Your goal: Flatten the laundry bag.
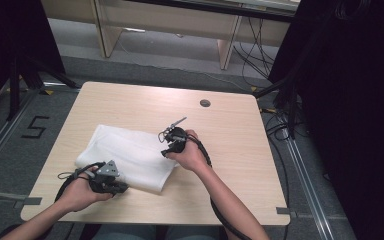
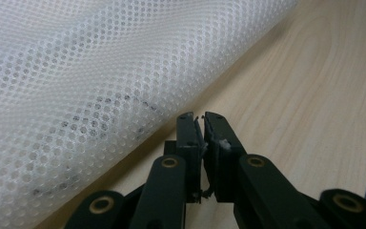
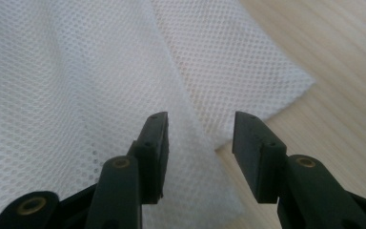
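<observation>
On the pale wood-grain table (image 1: 230, 150), folded white perforated mesh (image 1: 130, 152).

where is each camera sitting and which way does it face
High view: above the person's side of the wooden table, looking forward and down; both forearms, the left gripper and the right gripper show.
Left gripper view: rides the left gripper, looking along its nearly shut jaws at the edge of the white mesh cloth.
Right gripper view: rides the right gripper, looking past its open jaws onto the cloth.
Shared: all views show the cloth and the tabletop.
</observation>
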Motion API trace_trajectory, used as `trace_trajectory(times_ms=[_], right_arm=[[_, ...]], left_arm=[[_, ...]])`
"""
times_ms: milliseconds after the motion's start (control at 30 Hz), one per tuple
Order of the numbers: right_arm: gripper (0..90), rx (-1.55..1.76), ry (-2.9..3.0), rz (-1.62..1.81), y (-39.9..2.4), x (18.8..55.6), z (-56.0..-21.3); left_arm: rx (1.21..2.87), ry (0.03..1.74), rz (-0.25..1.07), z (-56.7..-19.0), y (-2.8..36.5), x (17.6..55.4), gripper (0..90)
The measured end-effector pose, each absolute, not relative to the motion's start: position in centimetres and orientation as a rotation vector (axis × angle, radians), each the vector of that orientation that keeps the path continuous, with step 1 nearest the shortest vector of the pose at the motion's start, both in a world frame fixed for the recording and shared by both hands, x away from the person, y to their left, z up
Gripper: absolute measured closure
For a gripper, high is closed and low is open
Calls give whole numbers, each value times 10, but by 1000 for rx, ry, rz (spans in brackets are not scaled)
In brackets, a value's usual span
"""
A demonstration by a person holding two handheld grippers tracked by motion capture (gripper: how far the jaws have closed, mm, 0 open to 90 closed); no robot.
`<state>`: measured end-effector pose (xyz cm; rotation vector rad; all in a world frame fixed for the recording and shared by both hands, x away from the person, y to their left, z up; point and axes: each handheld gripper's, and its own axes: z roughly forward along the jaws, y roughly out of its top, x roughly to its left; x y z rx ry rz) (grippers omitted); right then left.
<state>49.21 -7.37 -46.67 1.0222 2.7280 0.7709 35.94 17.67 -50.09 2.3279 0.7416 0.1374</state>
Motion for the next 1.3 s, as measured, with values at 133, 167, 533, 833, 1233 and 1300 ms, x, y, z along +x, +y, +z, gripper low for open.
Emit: trace_trajectory(times_ms=[133,167,533,833,1233,1300], right_arm=[[576,1002,2758,757,-65,499,-474],[581,994,2762,748,-63,500,-476],[813,881,2852,633,-41,500,-484],[899,890,2848,663,-40,498,-476],[900,768,2756,860,-42,478,-431],[899,756,2742,882,-42,473,-425]], left_arm=[[2401,670,156,-499,178,363,843],[2339,726,158,-502,175,362,843],[2392,696,138,-503,178,367,842],[2323,754,137,-506,174,371,842],[2299,794,143,-506,174,382,836],[2298,803,148,-506,174,385,836]])
